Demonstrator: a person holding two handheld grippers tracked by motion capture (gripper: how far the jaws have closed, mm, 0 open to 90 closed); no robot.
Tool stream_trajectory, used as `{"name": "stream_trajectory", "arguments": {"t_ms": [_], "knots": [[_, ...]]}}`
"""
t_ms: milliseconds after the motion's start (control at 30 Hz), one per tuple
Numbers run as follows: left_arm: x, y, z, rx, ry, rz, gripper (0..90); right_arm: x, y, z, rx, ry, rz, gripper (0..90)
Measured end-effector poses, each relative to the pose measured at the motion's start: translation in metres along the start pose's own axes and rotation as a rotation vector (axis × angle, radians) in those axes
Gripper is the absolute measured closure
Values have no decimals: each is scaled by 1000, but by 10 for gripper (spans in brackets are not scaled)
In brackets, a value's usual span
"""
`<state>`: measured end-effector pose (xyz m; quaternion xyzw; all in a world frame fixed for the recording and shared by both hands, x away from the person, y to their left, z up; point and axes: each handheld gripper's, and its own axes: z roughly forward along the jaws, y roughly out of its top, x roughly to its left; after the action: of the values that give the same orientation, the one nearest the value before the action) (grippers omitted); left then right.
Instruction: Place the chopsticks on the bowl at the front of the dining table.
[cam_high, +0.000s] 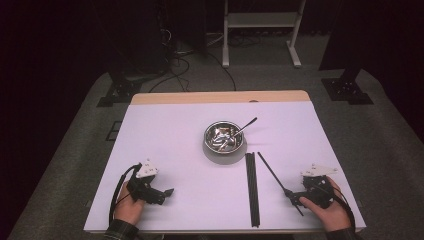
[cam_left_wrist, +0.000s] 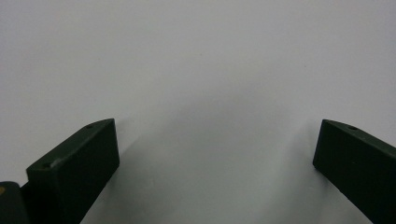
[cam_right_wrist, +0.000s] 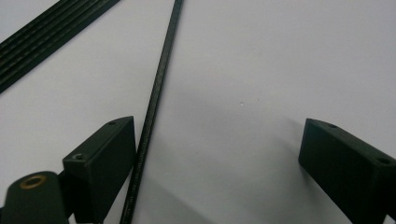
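A single black rod (cam_high: 275, 176), thin, straight and matte, lies slanted on the white table (cam_high: 170, 135) in the lower right of the high view, running from near the bundle's upper end down toward the right gripper (cam_high: 291, 196). In the right gripper view the rod (cam_right_wrist: 156, 100) climbs from the bottom edge to the top of the frame, its surface faintly ribbed along its length. It passes just inside the left-hand jaw, close against it, though contact cannot be confirmed. The right gripper (cam_right_wrist: 217, 154) has its jaws spread wide, with the rod between them but not pinched.

A bundle of similar black rods (cam_high: 252, 187) lies straight and packed side by side just left of the single one; in the right gripper view the bundle (cam_right_wrist: 51, 35) crosses the upper left corner as parallel dark strips.

The left gripper (cam_high: 167, 193) rests at the lower left of the high view, well apart from the rods. In its own view the left gripper (cam_left_wrist: 217, 149) shows blocky black jaws spread wide over bare, smooth tabletop.

Near the centre of the table stands a round, shiny metal bowl (cam_high: 224, 138) with a thin metal utensil (cam_high: 244, 126) leaning out over its rim.
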<state>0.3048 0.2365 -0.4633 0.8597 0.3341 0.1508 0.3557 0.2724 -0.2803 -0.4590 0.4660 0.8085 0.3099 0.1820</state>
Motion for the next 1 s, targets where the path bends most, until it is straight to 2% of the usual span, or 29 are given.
{"name": "stream_trajectory", "arguments": {"t_ms": [1000], "knots": [[0, 0, 0, 0, 0, 0, 0, -22, -5, -7, -5, -56, 51, 141]]}}
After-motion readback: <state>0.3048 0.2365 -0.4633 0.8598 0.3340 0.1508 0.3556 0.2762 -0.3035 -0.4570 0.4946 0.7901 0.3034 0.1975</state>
